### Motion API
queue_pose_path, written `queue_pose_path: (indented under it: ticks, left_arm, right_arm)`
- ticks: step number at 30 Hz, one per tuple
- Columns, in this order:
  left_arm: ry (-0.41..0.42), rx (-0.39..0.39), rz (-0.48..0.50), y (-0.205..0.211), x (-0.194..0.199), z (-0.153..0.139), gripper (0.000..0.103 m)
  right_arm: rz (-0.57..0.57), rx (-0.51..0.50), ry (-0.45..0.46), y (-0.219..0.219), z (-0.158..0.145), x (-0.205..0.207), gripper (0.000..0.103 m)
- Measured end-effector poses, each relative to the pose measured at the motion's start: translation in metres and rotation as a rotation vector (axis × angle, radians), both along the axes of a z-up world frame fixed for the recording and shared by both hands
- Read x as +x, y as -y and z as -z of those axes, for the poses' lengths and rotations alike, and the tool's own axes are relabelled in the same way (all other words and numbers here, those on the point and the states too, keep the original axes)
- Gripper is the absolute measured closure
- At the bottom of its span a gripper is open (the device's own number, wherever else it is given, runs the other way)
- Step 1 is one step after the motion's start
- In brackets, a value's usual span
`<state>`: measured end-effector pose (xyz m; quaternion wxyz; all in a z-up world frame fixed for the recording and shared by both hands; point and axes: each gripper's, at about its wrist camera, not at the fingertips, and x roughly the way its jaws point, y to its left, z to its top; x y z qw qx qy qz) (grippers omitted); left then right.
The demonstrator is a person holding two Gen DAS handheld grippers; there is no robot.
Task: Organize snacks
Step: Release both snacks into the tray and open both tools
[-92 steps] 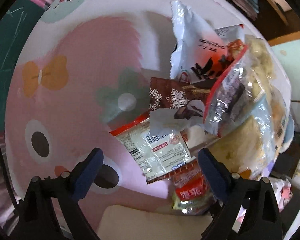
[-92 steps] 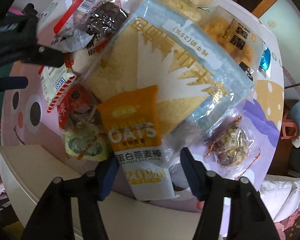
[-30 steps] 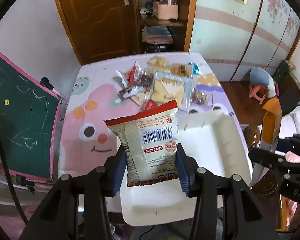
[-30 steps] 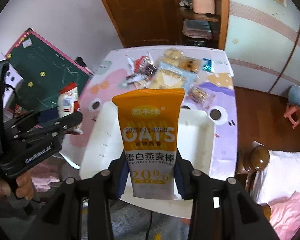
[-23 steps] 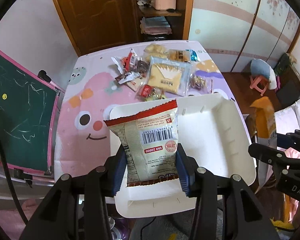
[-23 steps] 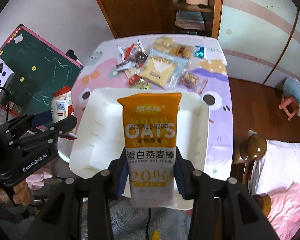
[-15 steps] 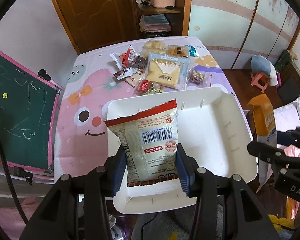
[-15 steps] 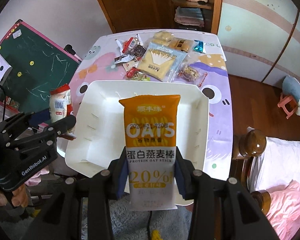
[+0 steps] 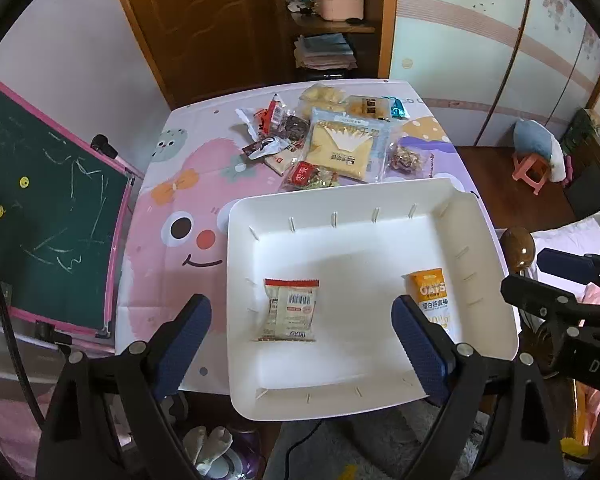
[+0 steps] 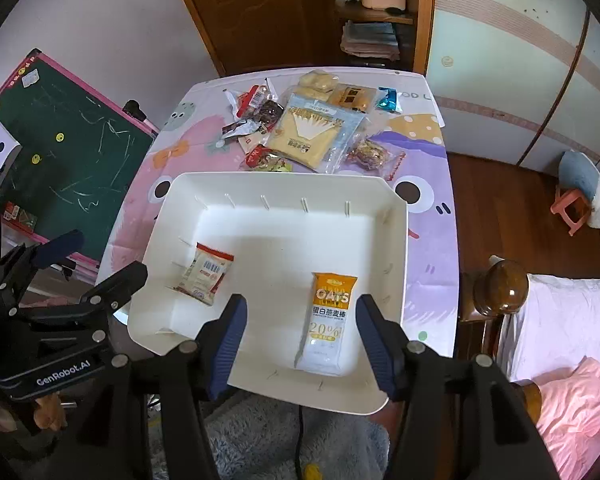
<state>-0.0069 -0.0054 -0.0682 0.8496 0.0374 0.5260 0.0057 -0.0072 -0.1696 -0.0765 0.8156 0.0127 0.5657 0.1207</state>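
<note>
Now both packets down flat in the white tray (image 9: 496, 280), nothing left between either set of jaws. Left gripper (image 9: 300, 344) opening wide, hovering above the red-edged white packet (image 9: 290, 310), which lies below and clear of the pads, long axis running away toward the table's far end. Right gripper (image 10: 298, 338) opening too, less far, with the orange oats bar (image 10: 326, 320) resting on the tray floor under its gap, untouched, long axis likewise pointing away and slightly tilted.

Next, probably back to the pile of remaining snacks (image 9: 332, 140), heaped on the cartoon tablecloth (image 9: 172, 184) just beyond the tray's far rim, so straight ahead of both grippers. Roughly level reach for either hand. Judging by layout: crumpled dark and red wrappers (image 10: 256, 116) nearer the left side, clear-wrapped brown snack (image 10: 374, 156) and small blue packet (image 10: 388, 100) nearer the right. Big pale yellow bag (image 10: 312, 136) in the middle, long axis angled across the table
</note>
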Motion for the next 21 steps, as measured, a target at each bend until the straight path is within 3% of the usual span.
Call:
queue_pose_path:
  ticks: [21]
  left_arm:
    - [0.029, 0.029, -0.03, 0.002, -0.009, -0.018, 0.012]
  right_arm:
    - [-0.021, 0.024, 0.008, 0.001, -0.008, -0.003, 0.046]
